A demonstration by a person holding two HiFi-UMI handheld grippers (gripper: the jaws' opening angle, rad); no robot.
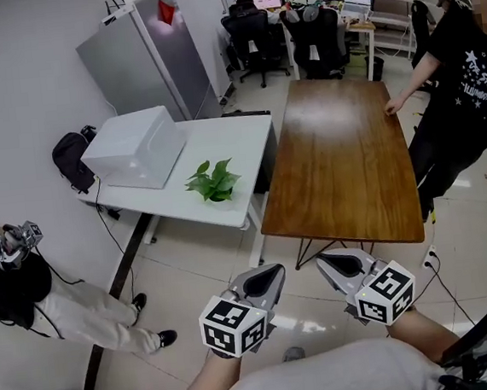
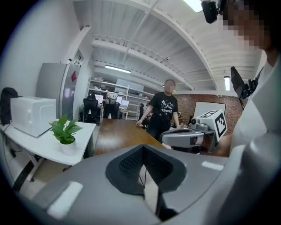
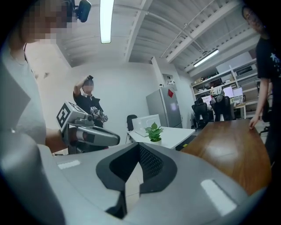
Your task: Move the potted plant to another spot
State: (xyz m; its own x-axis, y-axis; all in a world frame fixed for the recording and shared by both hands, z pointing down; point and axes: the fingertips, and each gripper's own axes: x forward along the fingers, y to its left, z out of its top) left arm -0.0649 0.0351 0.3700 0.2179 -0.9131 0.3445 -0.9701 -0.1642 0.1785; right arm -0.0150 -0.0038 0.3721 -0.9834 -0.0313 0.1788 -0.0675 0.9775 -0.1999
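The potted plant [image 1: 214, 182], green leaves in a small white pot, stands on the white table [image 1: 230, 144] near its front edge. It also shows in the left gripper view [image 2: 65, 132] and, small and far off, in the right gripper view [image 3: 154, 132]. My left gripper [image 1: 271, 275] and right gripper [image 1: 331, 263] are held side by side close to my body, well short of both tables, over the floor. Both point toward the tables. Each has its jaws together at the tips with nothing between them.
A white box-shaped appliance [image 1: 136, 147] sits on the white table's left end, with a grey fridge [image 1: 140, 58] behind. A long wooden table [image 1: 342, 154] adjoins on the right. One person [image 1: 460, 83] stands at its far right corner; another [image 1: 12, 281] stands at the left. Office chairs [image 1: 255, 34] stand at the back.
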